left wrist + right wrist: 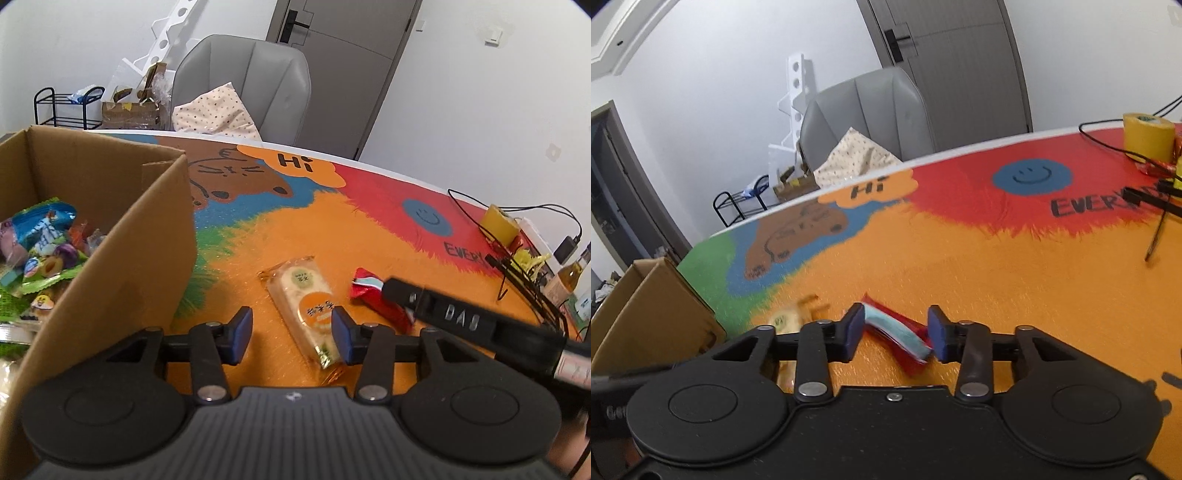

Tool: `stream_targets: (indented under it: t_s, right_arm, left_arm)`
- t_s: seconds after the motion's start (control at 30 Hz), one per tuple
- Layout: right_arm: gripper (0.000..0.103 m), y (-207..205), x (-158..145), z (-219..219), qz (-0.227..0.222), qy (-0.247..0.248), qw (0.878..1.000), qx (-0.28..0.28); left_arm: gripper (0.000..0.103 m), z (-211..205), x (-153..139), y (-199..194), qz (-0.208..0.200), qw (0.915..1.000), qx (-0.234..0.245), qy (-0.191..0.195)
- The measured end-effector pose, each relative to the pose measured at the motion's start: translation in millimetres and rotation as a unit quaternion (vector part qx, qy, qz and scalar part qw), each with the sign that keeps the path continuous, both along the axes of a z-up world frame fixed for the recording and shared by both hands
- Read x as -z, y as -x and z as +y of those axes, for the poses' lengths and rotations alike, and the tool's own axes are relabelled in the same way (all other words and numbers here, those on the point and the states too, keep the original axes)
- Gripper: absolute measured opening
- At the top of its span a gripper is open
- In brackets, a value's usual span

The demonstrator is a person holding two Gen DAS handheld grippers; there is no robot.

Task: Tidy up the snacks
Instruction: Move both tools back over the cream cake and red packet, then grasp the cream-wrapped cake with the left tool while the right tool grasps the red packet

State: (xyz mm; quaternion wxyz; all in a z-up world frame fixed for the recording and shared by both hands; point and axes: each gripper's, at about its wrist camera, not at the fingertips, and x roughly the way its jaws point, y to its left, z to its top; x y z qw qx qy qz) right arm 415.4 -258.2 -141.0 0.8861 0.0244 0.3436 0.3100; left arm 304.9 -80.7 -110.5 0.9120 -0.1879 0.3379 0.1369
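Our left gripper (pixel 291 334) open wide, fingers either side of rice cracker pack (pixel 304 312); pack lies longways, pointing away, right of cardboard box (pixel 122 258). Our right gripper (pixel 895 332) open around red snack pack (pixel 901 332), slanted.

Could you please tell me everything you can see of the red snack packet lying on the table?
The red snack packet is a small, glossy, crinkled wrapper, red with a pale blue and white band across it. It lies flat on the orange part of the painted table, to the right of the longer clear rice-cracker packet and apart from it. The right gripper is open, its blue pads on either side of the packet; whether they touch it is unclear. The left wrist view shows a black finger at its right end.
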Motion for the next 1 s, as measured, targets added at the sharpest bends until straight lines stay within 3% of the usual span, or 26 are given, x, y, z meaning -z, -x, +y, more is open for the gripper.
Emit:
stream_targets:
  t_s: [0.23, 0.47, 0.63, 0.67, 0.73, 0.77, 1.0]
  right_arm:
    - [0.014, 10.2, 4.3, -11.4, 0.019, 0.009, 1.000, 0.004]
    - [0.014, 14.0, -2.9, -21.2, 0.009, 0.008, 1.000, 0.010]
    - [0.029, 8.4, -7.8, -11.5, -0.006, 0.015, 1.000, -0.001]
    - [0.031, 7.9, -8.6, -8.6, -0.007, 0.015, 1.000, -0.006]
    - [0.048, 6.2, -9.1, -1.8, -0.014, 0.018, 1.000, -0.012]
    - [0.051, 5.6, -9.6, 0.9, -0.018, 0.020, 1.000, -0.013]
    - [0.053, 2.5, -10.4, 18.5, -0.034, 0.041, 0.998, -0.036]
  left_arm:
    - [0.061, -10.5, 2.4, -10.2, -0.005, 0.9999, 0.010, 0.005]
    - [0.061, -19.7, 15.4, -21.2, 0.011, 0.9997, 0.022, -0.007]
    - [0.057, -17.7, 16.0, -19.3, 0.013, 0.9996, 0.017, -0.021]
    - [0.053, -16.6, 15.6, -18.8, 0.014, 0.9995, 0.017, -0.022]
    - [0.039, -13.5, 15.6, -17.6, 0.015, 0.9994, 0.018, -0.023]
    - [0.033, -10.9, 15.5, -17.0, 0.017, 0.9995, 0.019, -0.020]
    - [0.033, -6.2, 14.7, -11.8, 0.013, 0.9996, 0.026, -0.006]
